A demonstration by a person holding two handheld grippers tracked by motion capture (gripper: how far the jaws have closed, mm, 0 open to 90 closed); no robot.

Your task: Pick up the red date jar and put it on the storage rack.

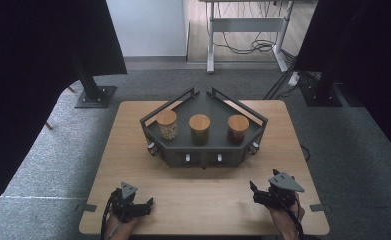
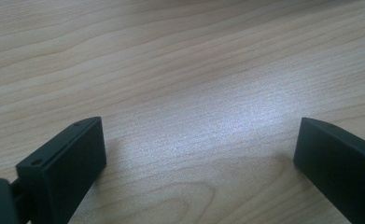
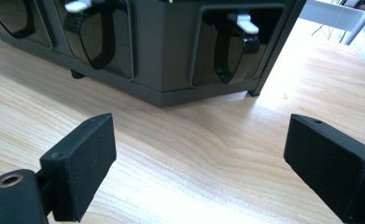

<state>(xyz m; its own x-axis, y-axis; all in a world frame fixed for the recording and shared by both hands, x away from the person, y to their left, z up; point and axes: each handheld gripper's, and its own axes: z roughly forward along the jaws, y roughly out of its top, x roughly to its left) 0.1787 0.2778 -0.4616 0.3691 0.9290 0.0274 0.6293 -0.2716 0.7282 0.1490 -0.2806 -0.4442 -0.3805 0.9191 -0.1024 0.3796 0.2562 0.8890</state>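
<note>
A dark grey angular rack [image 1: 203,150] stands at the middle of the wooden table [image 1: 133,165]. On it stand three glass jars with wooden lids: a left jar [image 1: 167,124], a middle jar [image 1: 199,128] and a right jar [image 1: 238,128]. My left gripper [image 1: 145,204] rests near the table's front left edge, jaws open over bare wood [image 2: 194,116]. My right gripper [image 1: 255,192] sits at the front right, open, with nothing between its fingers [image 3: 84,161]. The right gripper view looks at the rack's front face [image 3: 171,51], with its white hooks [image 3: 243,21].
Grey carpet surrounds the table. Black stands [image 1: 90,90] rise at the back left and back right [image 1: 323,85]. A white desk frame with cables [image 1: 248,30] stands farther back.
</note>
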